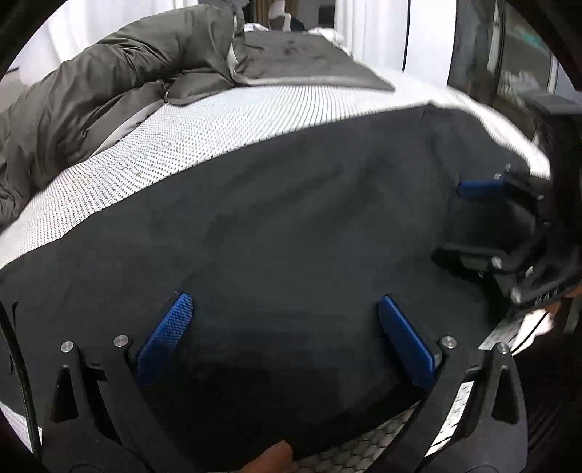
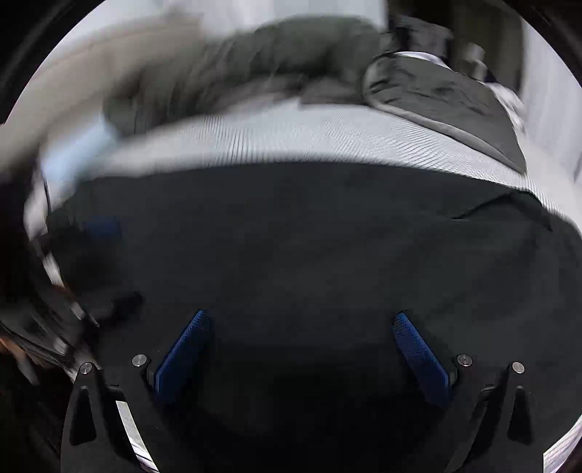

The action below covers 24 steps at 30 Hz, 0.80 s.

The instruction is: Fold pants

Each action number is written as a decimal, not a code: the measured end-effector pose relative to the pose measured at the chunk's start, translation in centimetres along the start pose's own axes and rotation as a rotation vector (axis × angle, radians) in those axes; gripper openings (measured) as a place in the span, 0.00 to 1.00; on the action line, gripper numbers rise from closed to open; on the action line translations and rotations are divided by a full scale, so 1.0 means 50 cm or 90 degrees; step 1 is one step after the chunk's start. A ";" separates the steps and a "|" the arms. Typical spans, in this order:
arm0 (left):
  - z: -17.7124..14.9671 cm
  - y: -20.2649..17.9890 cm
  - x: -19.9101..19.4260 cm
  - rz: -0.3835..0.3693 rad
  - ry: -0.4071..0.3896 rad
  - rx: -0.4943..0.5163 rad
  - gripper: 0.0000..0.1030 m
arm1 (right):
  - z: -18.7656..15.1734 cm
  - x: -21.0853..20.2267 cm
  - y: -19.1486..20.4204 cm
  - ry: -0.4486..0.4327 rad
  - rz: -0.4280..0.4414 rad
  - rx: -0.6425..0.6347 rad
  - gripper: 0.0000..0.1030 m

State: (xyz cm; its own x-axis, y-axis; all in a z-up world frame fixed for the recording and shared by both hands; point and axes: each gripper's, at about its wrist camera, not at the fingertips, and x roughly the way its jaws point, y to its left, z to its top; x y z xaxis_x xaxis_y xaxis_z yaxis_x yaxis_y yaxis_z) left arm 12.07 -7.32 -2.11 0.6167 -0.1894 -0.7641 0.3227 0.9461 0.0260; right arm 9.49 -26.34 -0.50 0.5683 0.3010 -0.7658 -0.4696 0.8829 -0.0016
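The black pants [image 1: 291, 203] lie flat across a white patterned mattress [image 1: 174, 145]. My left gripper [image 1: 283, 302] is open, its blue fingers [image 1: 171, 327] spread just above the cloth near its front edge. My right gripper [image 1: 469, 222] shows at the right of the left wrist view, open over the pants' right end. In the right wrist view the pants [image 2: 309, 236] fill the middle, and my right gripper [image 2: 302, 320] is open above them, holding nothing. The left gripper [image 2: 98, 236] is a dark blur at the left there.
A grey-olive padded jacket [image 1: 109, 72] lies bunched at the far left of the bed, and a dark grey blanket [image 1: 302, 58] lies behind the pants. White curtains [image 1: 371, 29] hang at the back. The mattress front edge [image 1: 363, 451] is close below my left gripper.
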 end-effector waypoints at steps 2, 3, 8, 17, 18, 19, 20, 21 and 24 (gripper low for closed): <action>0.001 0.034 0.010 0.014 0.013 -0.038 0.99 | -0.018 -0.013 -0.003 -0.008 -0.008 -0.055 0.99; 0.000 0.051 0.015 0.020 0.021 -0.063 0.99 | -0.033 -0.024 -0.019 -0.005 -0.030 -0.064 0.99; -0.014 0.137 0.024 0.056 0.032 -0.128 0.99 | -0.098 -0.097 -0.205 -0.012 -0.208 0.065 1.00; 0.005 0.147 -0.012 0.051 -0.026 -0.128 0.99 | -0.110 -0.189 -0.345 -0.097 -0.305 0.251 1.00; 0.011 0.136 -0.017 0.031 -0.037 -0.120 0.99 | -0.095 -0.199 -0.324 -0.121 -0.277 0.240 1.00; 0.023 0.118 -0.013 0.004 -0.031 -0.107 0.99 | -0.077 -0.201 -0.304 -0.138 -0.237 0.232 1.00; 0.029 0.099 -0.005 -0.019 -0.013 -0.087 0.99 | -0.058 -0.191 -0.281 -0.140 -0.179 0.220 1.00; 0.035 0.085 0.006 -0.030 0.002 -0.066 0.99 | -0.043 -0.176 -0.259 -0.130 -0.130 0.204 1.00; 0.035 0.057 0.044 -0.018 0.047 -0.028 0.99 | -0.007 -0.093 -0.167 -0.050 -0.026 0.102 1.00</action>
State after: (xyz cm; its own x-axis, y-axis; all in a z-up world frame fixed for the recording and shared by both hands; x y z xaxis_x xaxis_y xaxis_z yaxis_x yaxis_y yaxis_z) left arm 15.63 -5.49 -2.60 0.5523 -0.1985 -0.8097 0.3063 0.9516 -0.0244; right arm 10.51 -35.23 2.86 0.6386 0.2857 -0.7146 -0.3356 0.9390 0.0755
